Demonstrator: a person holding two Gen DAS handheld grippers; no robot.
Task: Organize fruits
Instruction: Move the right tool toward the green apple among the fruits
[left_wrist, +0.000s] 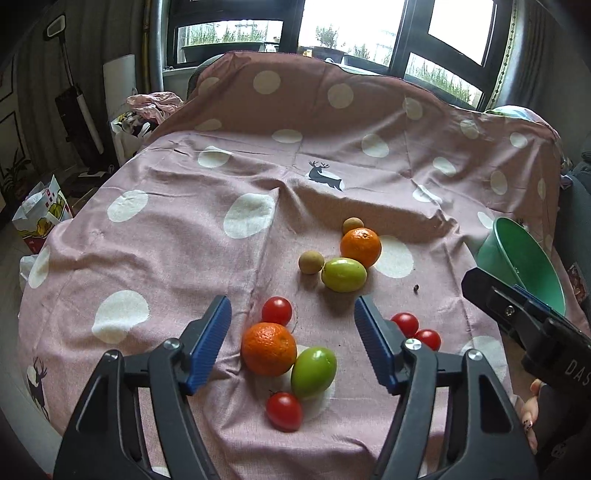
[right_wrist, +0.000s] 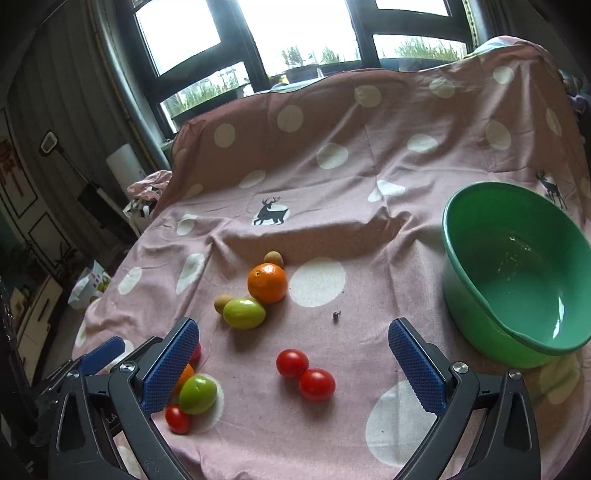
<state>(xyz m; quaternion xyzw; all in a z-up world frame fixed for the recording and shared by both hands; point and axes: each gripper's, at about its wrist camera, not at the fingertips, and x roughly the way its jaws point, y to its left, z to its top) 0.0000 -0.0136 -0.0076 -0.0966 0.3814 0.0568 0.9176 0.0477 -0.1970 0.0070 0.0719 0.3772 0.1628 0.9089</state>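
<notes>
Fruit lies on a pink polka-dot cloth (left_wrist: 177, 236). Near group: an orange (left_wrist: 268, 349), a green fruit (left_wrist: 314, 371) and two red tomatoes (left_wrist: 277, 311) (left_wrist: 284, 411). Far group: an orange (left_wrist: 360, 246) (right_wrist: 267, 282), a green fruit (left_wrist: 343, 274) (right_wrist: 244, 312) and two small brown fruits (left_wrist: 311, 262) (left_wrist: 353, 224). Two more tomatoes (right_wrist: 292, 363) (right_wrist: 317, 384) lie between my right fingers. My left gripper (left_wrist: 293, 345) is open above the near group, holding nothing. My right gripper (right_wrist: 295, 363) is open and empty. A green bowl (right_wrist: 517, 273) stands empty at the right.
A small dark speck (right_wrist: 336, 315) lies on the cloth near the bowl. The cloth drapes up over a backrest (right_wrist: 332, 110) in front of windows. Bags (left_wrist: 40, 218) and a floor cleaner (left_wrist: 74, 96) stand on the floor at the left.
</notes>
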